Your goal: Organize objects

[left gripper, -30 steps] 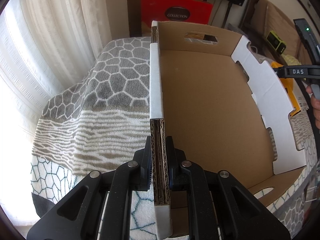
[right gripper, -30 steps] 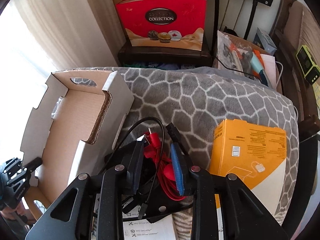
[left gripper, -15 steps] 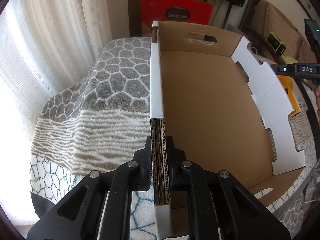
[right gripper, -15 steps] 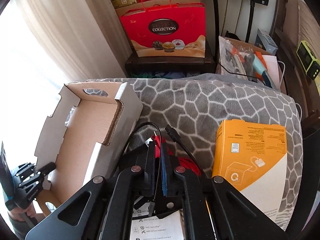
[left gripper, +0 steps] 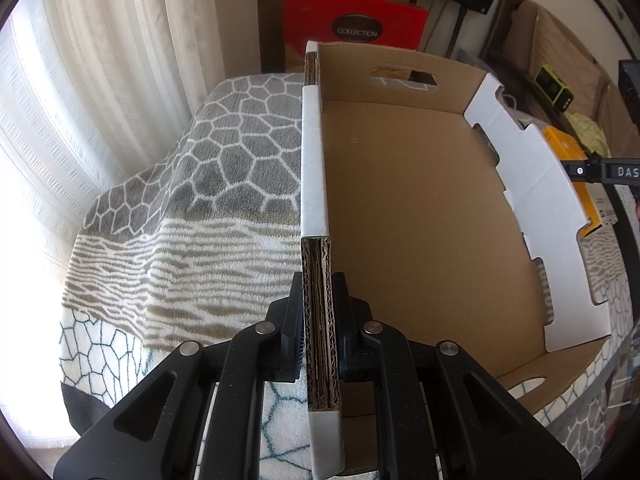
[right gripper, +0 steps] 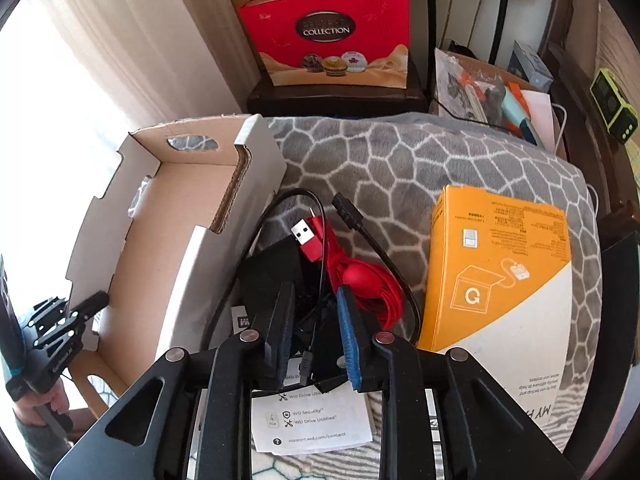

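Observation:
My left gripper (left gripper: 318, 322) is shut on the left wall of an empty cardboard box (left gripper: 420, 216), holding its corrugated edge; the box also shows at the left of the right wrist view (right gripper: 172, 224). My right gripper (right gripper: 316, 320) is open, its fingers either side of a black cable (right gripper: 320, 264) lying on a black drive (right gripper: 272, 276). A coiled red USB cable (right gripper: 360, 280) lies just past the right finger. An orange and white carton (right gripper: 500, 276) lies to the right on the blanket. A white leaflet (right gripper: 312, 420) lies under the gripper.
A grey patterned blanket (right gripper: 400, 160) covers the surface. A red gift bag (right gripper: 328, 36) stands behind on a dark stand. A box of clutter (right gripper: 488, 96) and a green device (right gripper: 612, 108) sit at back right. Curtains (left gripper: 100, 80) hang at left.
My right gripper shut over the cables half a second ago and has now opened again, with the view drawn back a little. The left gripper keeps its hold on the box wall.

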The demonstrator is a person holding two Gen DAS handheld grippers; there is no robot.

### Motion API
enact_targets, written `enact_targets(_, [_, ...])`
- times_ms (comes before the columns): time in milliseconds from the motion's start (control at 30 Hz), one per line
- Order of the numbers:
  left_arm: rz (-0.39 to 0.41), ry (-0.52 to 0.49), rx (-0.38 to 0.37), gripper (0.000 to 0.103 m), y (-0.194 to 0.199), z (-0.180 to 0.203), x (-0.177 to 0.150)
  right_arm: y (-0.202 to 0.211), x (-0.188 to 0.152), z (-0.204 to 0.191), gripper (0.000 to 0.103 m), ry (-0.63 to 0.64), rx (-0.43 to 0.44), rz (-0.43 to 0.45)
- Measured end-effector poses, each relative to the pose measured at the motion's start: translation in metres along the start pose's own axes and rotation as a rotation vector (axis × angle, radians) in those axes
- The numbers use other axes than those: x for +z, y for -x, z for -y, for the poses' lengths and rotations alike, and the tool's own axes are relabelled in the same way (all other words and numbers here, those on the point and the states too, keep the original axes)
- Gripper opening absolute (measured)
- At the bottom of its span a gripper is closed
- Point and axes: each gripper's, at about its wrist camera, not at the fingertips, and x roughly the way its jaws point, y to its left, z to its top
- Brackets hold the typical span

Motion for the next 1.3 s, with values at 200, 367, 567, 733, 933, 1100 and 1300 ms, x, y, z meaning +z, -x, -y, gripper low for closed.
enact_targets(200, [0.001,0.002,0.001,0.011,0.0,0.0,0.0,-0.01,-0.001,0.001,0.021,-0.01,0.015,0.004])
enact_targets(367, [0.0,0.001,0.001,0.011,0.0,0.0,0.0,0.008,-0.003,0.003,0.003,-0.01,0.058,0.081])
enact_targets(567, [0.0,0.003,0.002,0.011,0.0,0.0,0.0,0.051,-0.001,0.002,0.002,-0.015,0.094,0.188])
enact_targets(733, [-0.001,0.004,0.002,0.011,0.0,0.0,0.0,0.091,0.005,-0.004,0.001,-0.009,0.125,0.258])
enact_targets(933, [-0.002,0.006,0.001,0.011,0.0,0.0,-0.001,0.126,0.006,-0.025,0.001,0.035,0.175,0.297])
enact_targets(1100, [-0.003,0.008,0.004,0.011,-0.001,0.0,-0.002,0.115,0.003,-0.042,0.007,0.101,0.069,0.244])
enact_targets(1300, [-0.004,0.008,0.005,0.011,0.0,0.0,-0.002,0.066,-0.014,-0.034,0.054,0.097,0.049,0.144])
